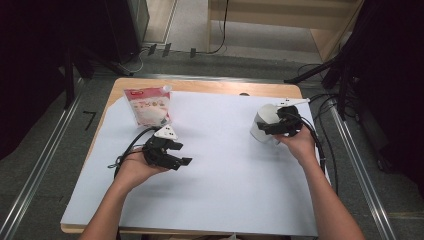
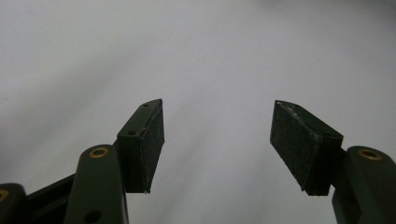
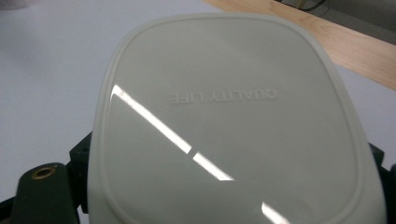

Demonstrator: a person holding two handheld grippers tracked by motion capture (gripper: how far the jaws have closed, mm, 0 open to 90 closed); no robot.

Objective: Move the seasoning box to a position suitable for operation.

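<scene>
The white container (image 1: 264, 125) stood on the white sheet (image 1: 220, 190) that covered the wooden tabletop (image 1: 210, 86), near the far right corner of this sheet. In the right gripper view its smooth rounded-square face (image 3: 233, 121) stood very close before the camera, and raised letters on it read "QUALITY LIFE"; the letters appeared upside down in that view. A bright streak of reflected light ran across the face below the words. The right tongs (image 1: 281, 125) were at the container, with one dark jaw on each side of its body in the right gripper view, so they seemed clamped on the white container, though the contact of the pads itself was hidden behind it. The right hand (image 1: 300, 142) held these tongs from the near side of the container. The left tongs (image 1: 175, 152) were well apart from the container, to its left and a little nearer to the person, above the bare sheet. Their jaws stood wide apart, with nothing between them, and the dark pads (image 2: 152, 144) faced each other over the plain white surface in the left gripper view. The left hand (image 1: 135, 170) carried them, and a black cable (image 1: 131, 146) trailed from them. Far to the left of the container, near the far left corner of the sheet, stood a pouch (image 1: 149, 106) with a red label at its top; its print was too small to read.
</scene>
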